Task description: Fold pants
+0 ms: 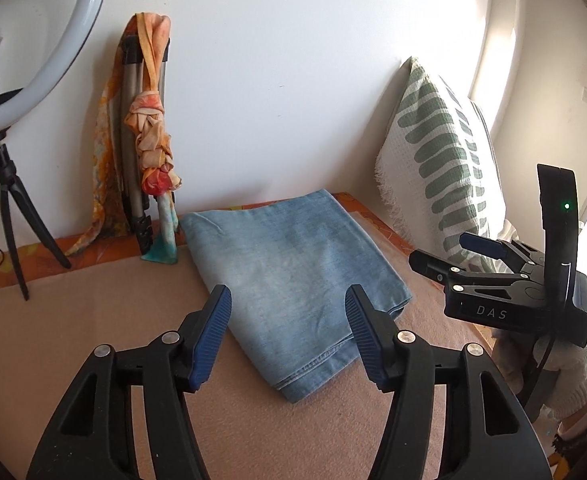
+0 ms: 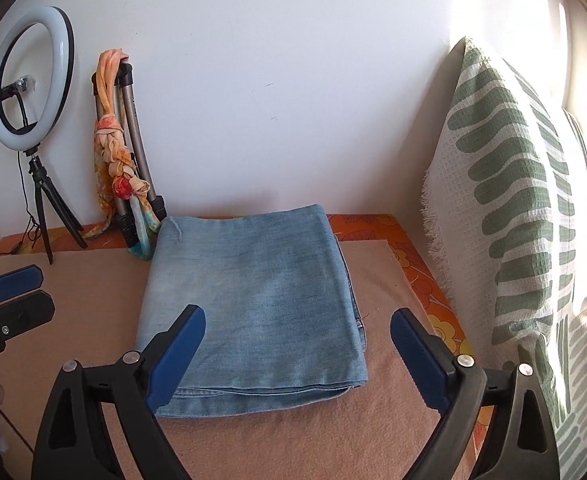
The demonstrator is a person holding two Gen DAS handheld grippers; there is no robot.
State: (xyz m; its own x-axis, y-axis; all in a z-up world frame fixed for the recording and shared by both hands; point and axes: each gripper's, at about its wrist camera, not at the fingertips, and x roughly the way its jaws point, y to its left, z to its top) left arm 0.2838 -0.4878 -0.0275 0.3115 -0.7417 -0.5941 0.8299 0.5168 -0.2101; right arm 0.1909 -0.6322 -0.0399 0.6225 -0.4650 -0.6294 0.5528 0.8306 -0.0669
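The light blue jeans [image 1: 293, 256] lie folded into a flat rectangle on a beige blanket [image 1: 93, 320], and nothing is touching them. My left gripper [image 1: 288, 294] hovers open over their near edge with nothing between its blue pads. My right gripper [image 2: 299, 314] is wide open above the near half of the jeans [image 2: 253, 288], also holding nothing. In the left wrist view the right gripper [image 1: 445, 254] shows at the right, off the edge of the jeans. In the right wrist view the left gripper [image 2: 29, 292] shows at the far left.
A white wall runs close behind the jeans. A ring light [image 2: 29, 76] on a small tripod stands at the back left. Beside it leans a folded tripod with an orange scarf [image 2: 117, 160] tied on. A green-leaf pillow [image 2: 513, 200] stands along the right. An orange floral sheet [image 2: 425, 280] borders the blanket.
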